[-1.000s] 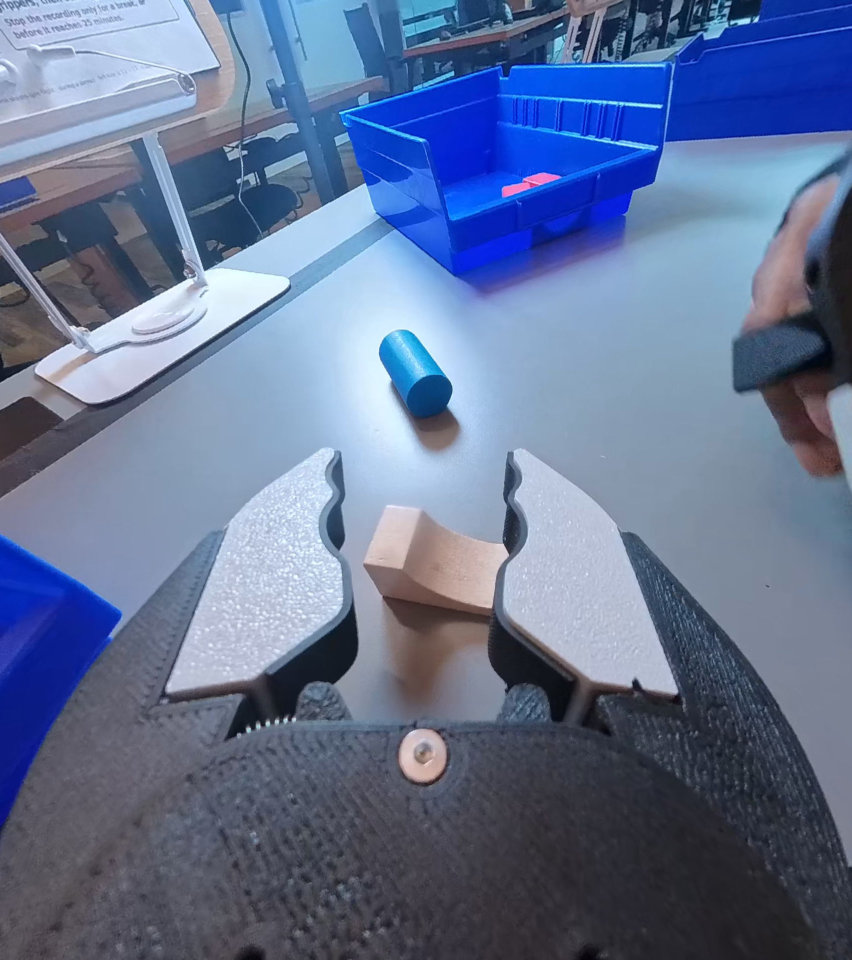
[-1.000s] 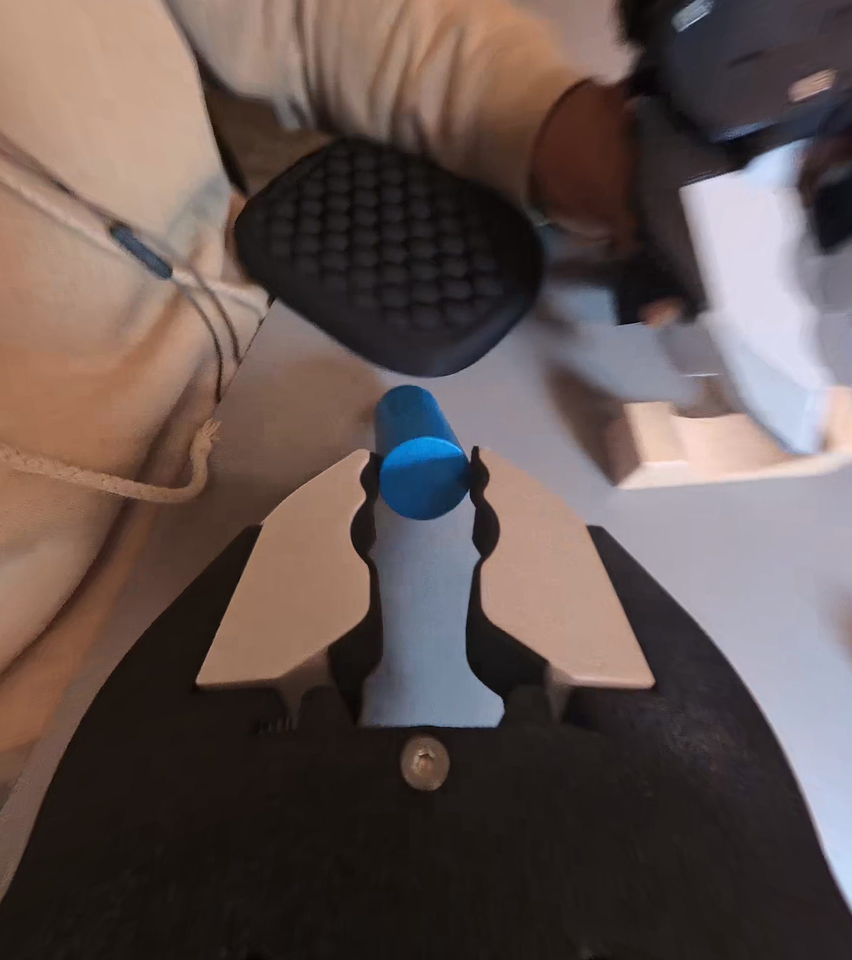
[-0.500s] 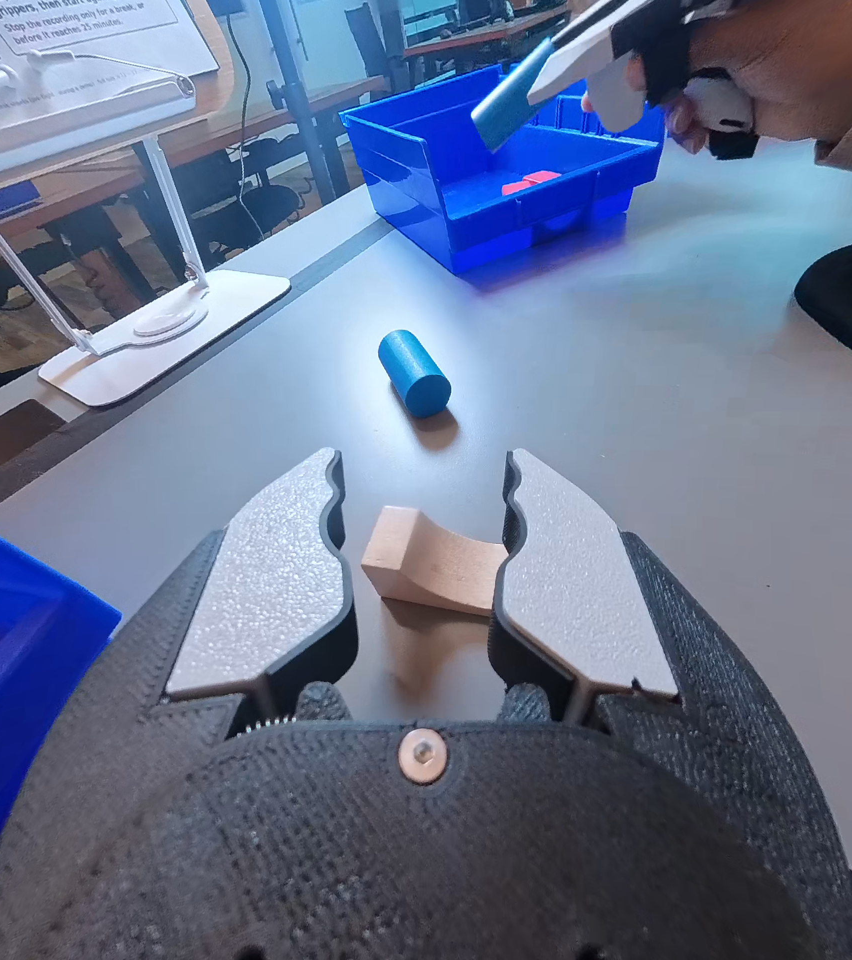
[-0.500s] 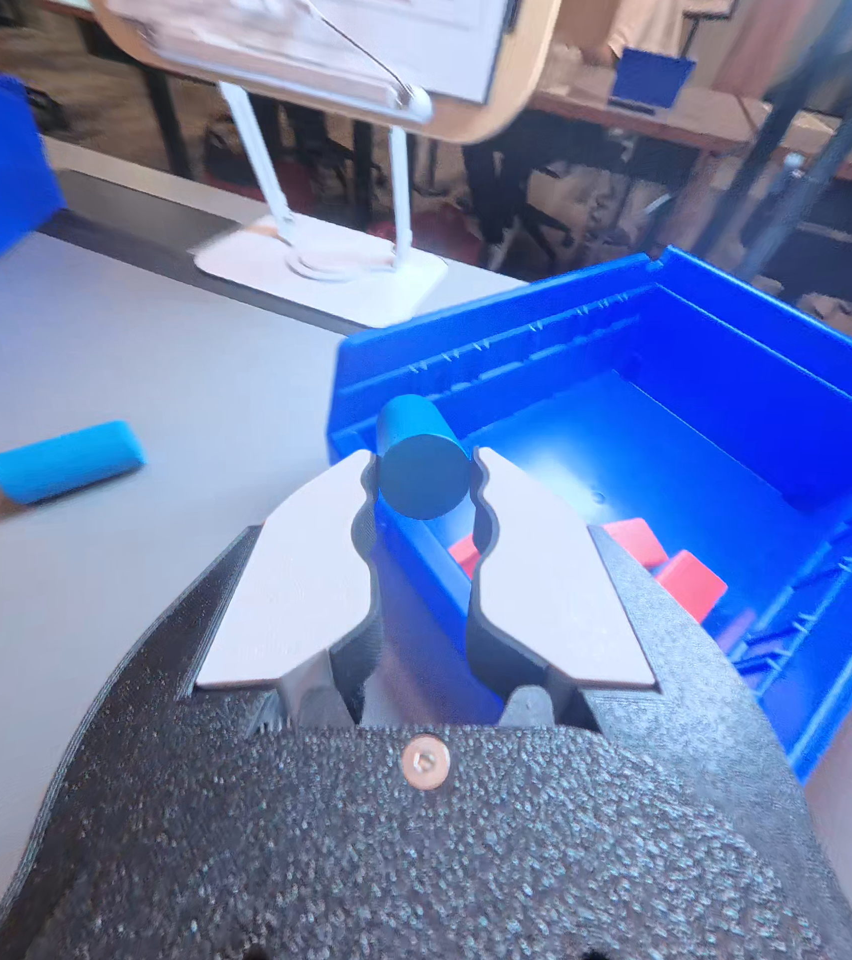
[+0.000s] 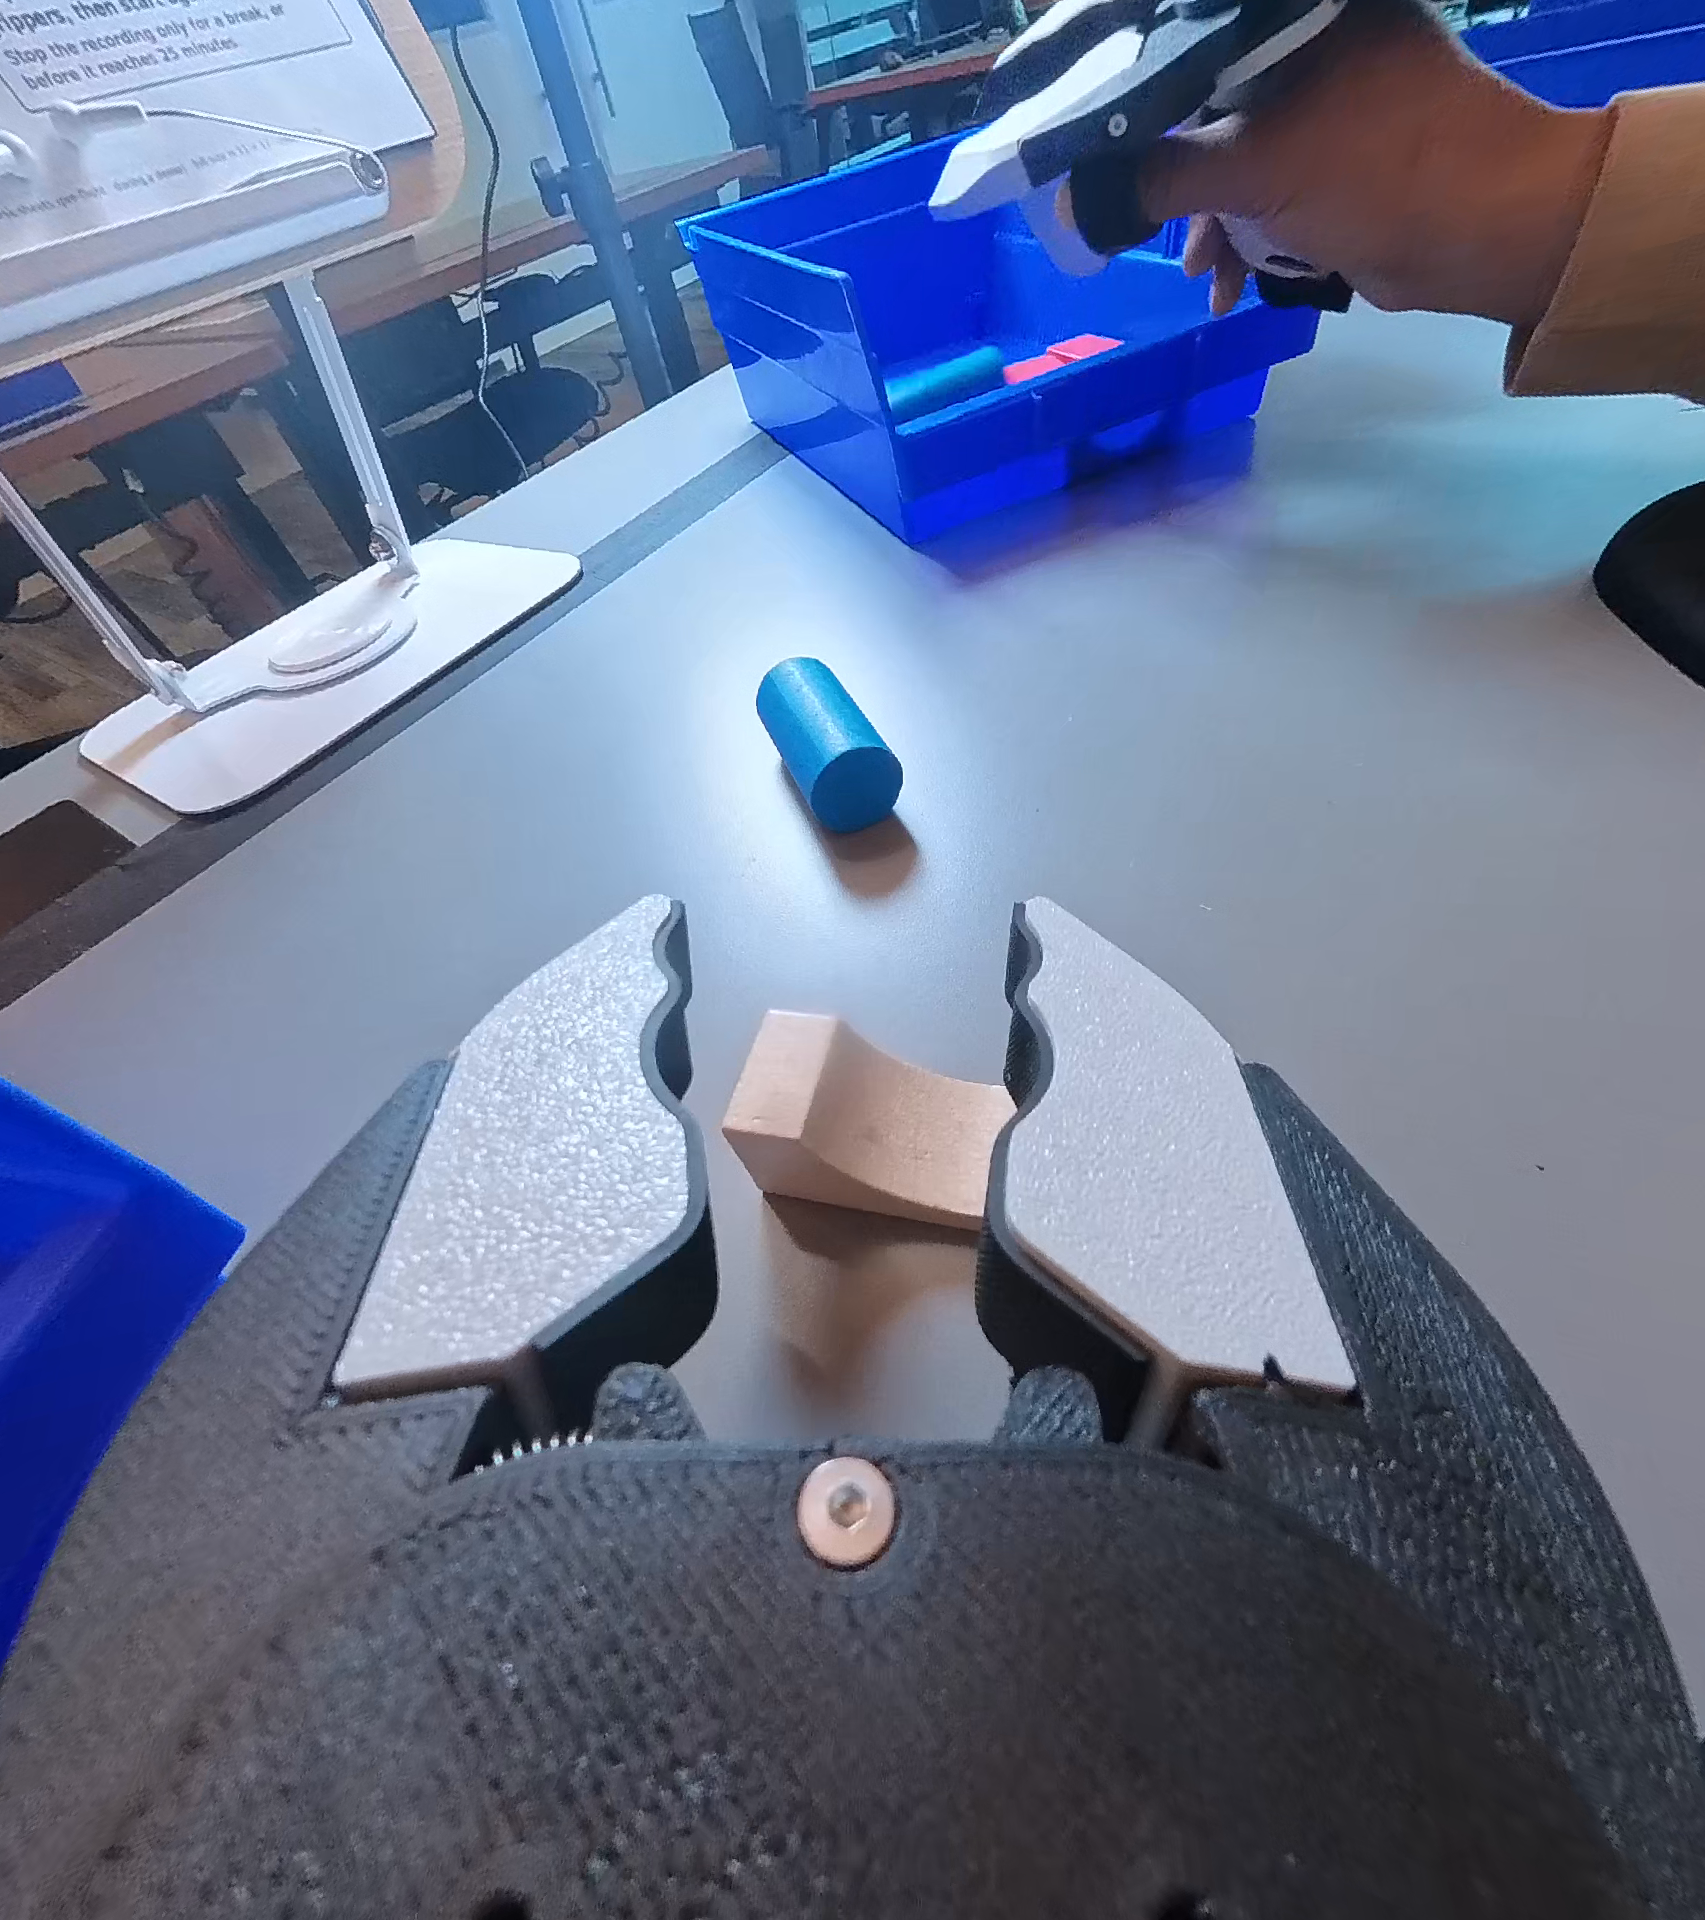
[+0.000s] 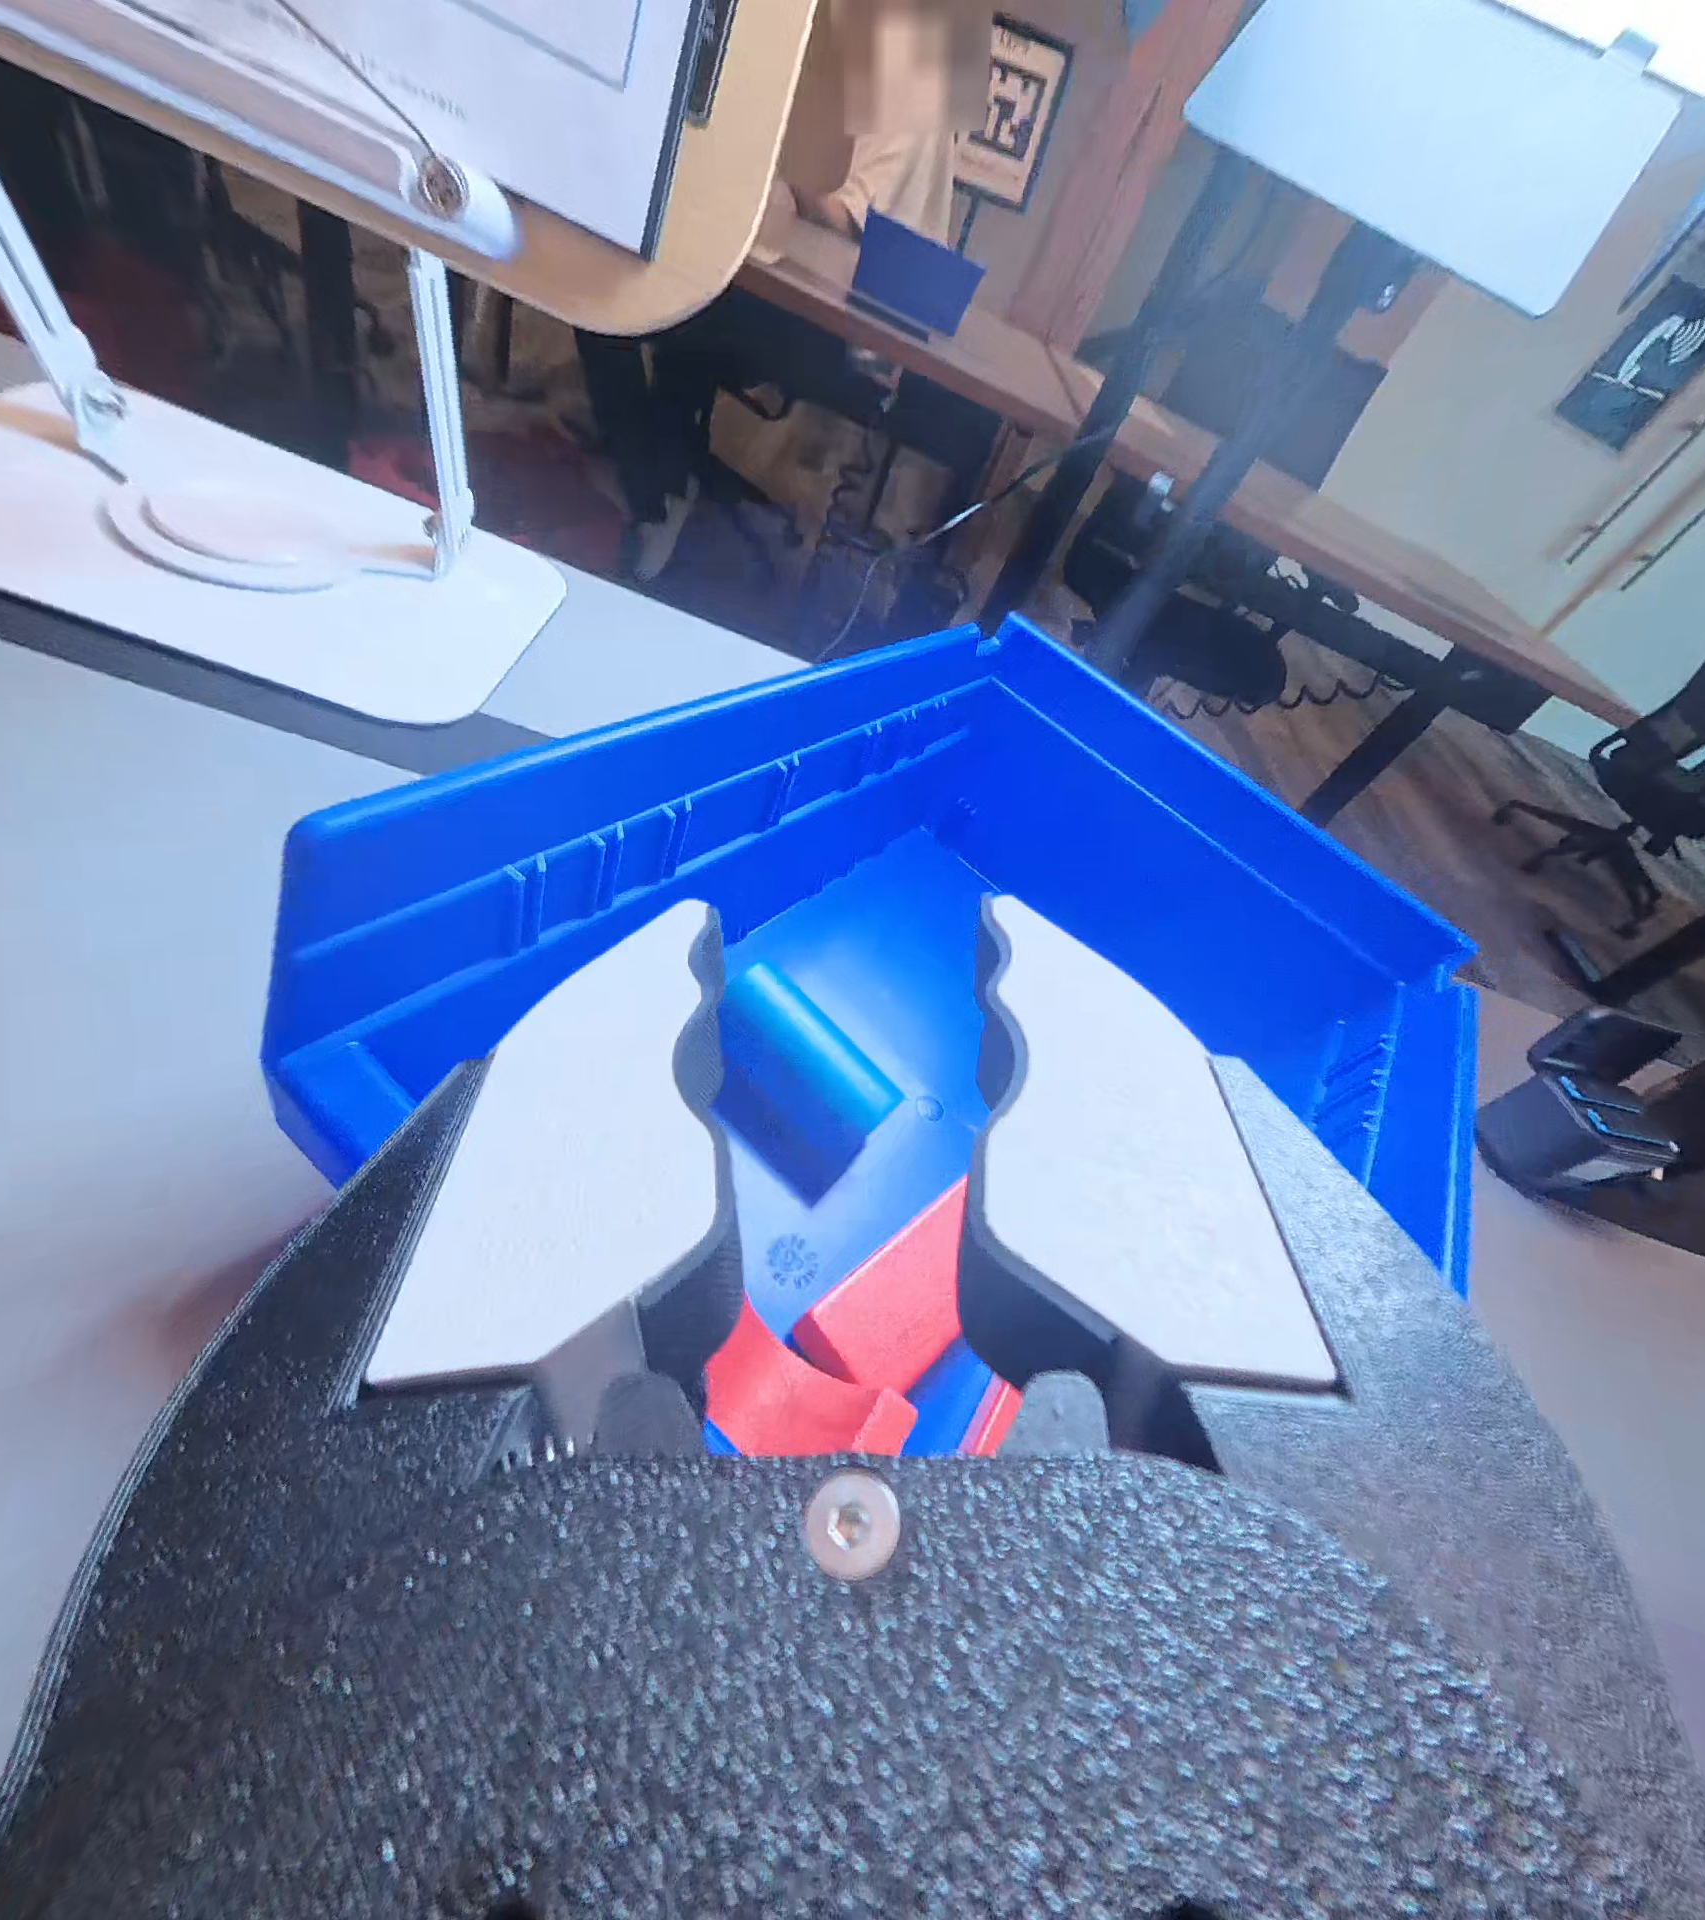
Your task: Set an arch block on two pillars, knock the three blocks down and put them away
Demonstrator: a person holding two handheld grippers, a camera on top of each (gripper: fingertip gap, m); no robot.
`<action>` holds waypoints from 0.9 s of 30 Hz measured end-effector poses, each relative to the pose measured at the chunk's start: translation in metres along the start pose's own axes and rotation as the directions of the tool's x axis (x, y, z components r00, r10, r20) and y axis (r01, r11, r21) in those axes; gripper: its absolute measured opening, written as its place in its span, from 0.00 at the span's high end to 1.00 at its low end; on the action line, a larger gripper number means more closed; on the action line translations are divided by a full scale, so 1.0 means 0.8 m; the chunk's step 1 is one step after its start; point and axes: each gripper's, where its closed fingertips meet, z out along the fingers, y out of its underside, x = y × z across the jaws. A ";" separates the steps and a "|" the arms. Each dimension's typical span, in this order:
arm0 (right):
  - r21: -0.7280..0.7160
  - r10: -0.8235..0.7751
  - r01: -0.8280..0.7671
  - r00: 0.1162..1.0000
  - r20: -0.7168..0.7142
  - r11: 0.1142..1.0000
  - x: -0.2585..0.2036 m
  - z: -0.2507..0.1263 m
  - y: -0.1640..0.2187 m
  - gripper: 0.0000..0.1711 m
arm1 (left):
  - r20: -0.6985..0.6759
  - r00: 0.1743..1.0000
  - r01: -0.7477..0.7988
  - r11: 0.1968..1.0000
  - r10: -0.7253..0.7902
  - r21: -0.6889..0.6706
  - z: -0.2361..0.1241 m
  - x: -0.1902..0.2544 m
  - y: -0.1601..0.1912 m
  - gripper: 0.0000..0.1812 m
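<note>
wooden arch lies on the table between the spread left claw; one blue pillar lies beyond, another sits in the bin under the released right claw.

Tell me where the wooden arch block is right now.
The wooden arch block lies on the grey table between the open left gripper fingers, nearer than the blue cylinder.

arch block: right end hidden behind left gripper's finger | second blue bin, left of the arch block: cut by frame edge | red blocks: partly hidden
</note>
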 end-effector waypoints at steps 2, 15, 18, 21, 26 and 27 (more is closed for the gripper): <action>0.058 0.022 -0.024 0.999 0.040 0.998 -0.005 -0.011 -0.012 0.73 | 0.000 1.000 -0.002 1.000 0.002 -0.001 0.000 0.000 0.000 0.67; 0.155 -0.217 0.153 0.632 0.744 0.976 -0.260 -0.124 -0.020 0.68 | 0.028 0.998 0.048 0.997 -0.049 0.054 -0.016 -0.025 -0.015 0.67; 0.125 -0.221 0.209 0.538 0.813 0.970 -0.297 -0.144 0.002 0.64 | 0.043 0.996 0.080 0.994 -0.083 0.068 -0.022 -0.038 -0.017 0.67; 0.053 -0.175 0.217 0.592 0.787 0.975 -0.310 -0.127 0.013 0.57 | 0.046 0.994 0.094 0.994 -0.097 0.057 -0.021 -0.042 -0.012 0.67; -0.118 -0.014 0.146 0.683 0.731 0.982 -0.322 -0.078 0.020 0.50 | 0.031 0.997 0.075 0.997 -0.077 0.035 -0.016 -0.034 -0.007 0.67; -0.138 -0.009 0.157 0.689 0.725 0.978 -0.326 -0.072 0.024 0.57 | 0.030 0.997 0.070 0.997 -0.071 0.035 -0.016 -0.033 -0.007 0.67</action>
